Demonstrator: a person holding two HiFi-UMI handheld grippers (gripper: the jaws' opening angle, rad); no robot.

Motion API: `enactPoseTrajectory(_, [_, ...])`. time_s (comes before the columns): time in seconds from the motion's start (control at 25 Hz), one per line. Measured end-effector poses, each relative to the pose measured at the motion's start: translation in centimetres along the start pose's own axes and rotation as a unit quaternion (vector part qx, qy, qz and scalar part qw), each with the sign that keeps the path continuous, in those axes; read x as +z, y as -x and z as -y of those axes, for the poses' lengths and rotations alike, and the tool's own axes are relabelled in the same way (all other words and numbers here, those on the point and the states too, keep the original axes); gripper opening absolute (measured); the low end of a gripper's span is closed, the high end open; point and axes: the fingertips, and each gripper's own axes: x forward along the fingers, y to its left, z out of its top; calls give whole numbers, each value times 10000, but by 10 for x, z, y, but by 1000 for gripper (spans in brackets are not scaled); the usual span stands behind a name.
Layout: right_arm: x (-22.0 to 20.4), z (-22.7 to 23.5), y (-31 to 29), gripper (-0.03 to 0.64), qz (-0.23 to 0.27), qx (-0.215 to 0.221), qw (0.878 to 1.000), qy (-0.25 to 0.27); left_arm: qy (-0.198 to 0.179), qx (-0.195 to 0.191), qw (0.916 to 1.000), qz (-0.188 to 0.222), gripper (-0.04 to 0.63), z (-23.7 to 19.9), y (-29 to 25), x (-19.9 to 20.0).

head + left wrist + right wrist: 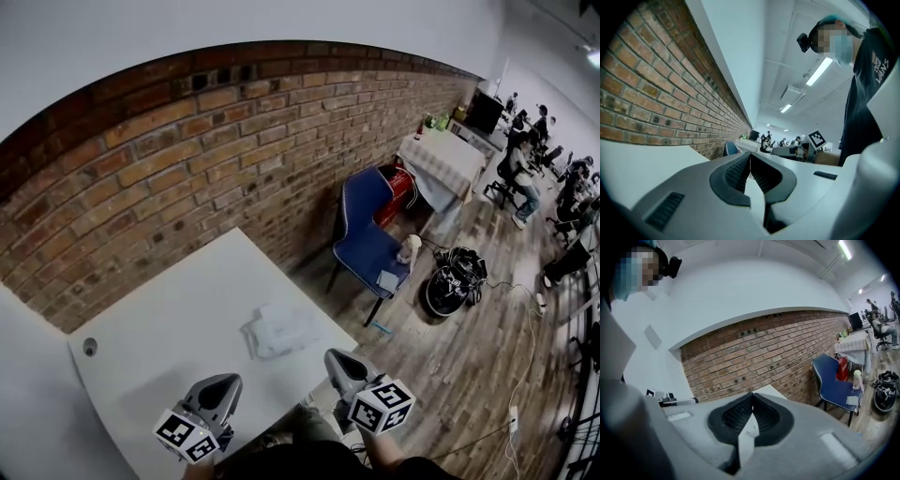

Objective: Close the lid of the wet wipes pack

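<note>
Left gripper point(228, 382) and right gripper point(336, 359) shut, empty, wet wipes pack point(279, 330) lying just ahead between them

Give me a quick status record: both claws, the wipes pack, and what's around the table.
left claw: shut, nothing between the jaws
right claw: shut, nothing between the jaws
wet wipes pack: lying on the white table, ahead of both claws, touched by neither
lid: too small to tell whether open or closed
surroundings: brick wall behind the table; blue chair to its right
</note>
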Motion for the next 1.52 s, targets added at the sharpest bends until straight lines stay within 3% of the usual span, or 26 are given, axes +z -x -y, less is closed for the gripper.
enactPoseTrajectory(0.8, [27,57,-113,-2,-561,847,9940,414,78,820,9966,-20,0,-60,-74,-9])
enactPoseTrajectory(1.08, [9,79,-147,-2,-955,1003,9883,645,227,1076,9937,-193,0,-76,-93,-37])
enactPoseTrajectory(1.52, [-36,111,-184,-2,-1782,1286,9741,525,427,1441,9870,-564,0,-96,-120,-72])
